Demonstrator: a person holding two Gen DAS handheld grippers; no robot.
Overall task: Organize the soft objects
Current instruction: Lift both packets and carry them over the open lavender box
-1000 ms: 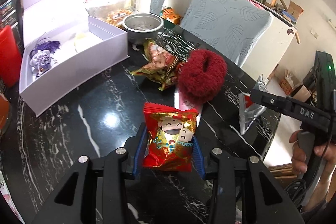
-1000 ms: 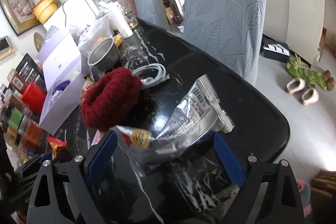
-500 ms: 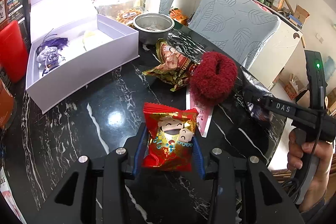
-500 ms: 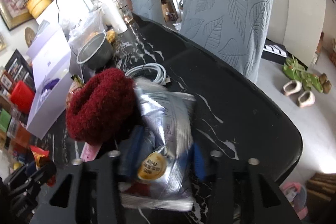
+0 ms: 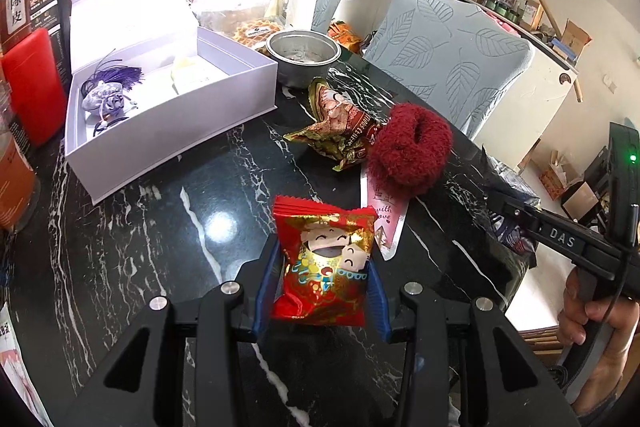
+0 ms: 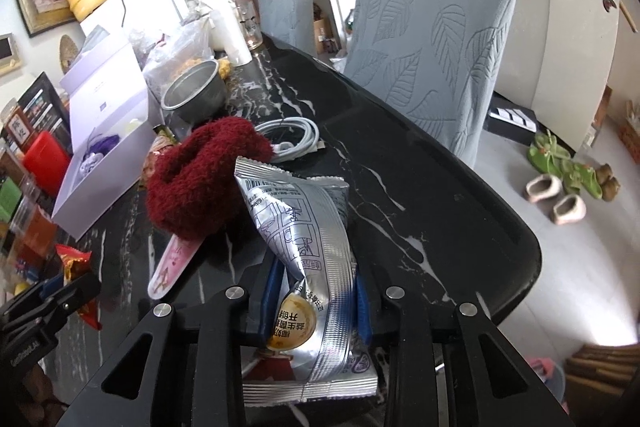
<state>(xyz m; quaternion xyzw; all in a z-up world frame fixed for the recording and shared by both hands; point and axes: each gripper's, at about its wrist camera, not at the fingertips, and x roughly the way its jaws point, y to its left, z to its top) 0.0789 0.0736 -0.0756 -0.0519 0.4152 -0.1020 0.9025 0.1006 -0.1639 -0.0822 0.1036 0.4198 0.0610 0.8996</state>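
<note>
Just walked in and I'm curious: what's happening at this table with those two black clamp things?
A person is sorting soft things with a handheld gripper in each hand. The left gripper is shut on a red snack packet; the right gripper is shut on a silver foil packet. A fluffy red scrunchie and a crumpled wrapper lie on the black marble table, beside an open white box.

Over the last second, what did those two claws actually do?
The right claw closed on the silver packet, which lay loose between its open fingers a second ago, and stood it upright. The left claw kept gripping the red snack packet. The red scrunchie stayed put.
</note>
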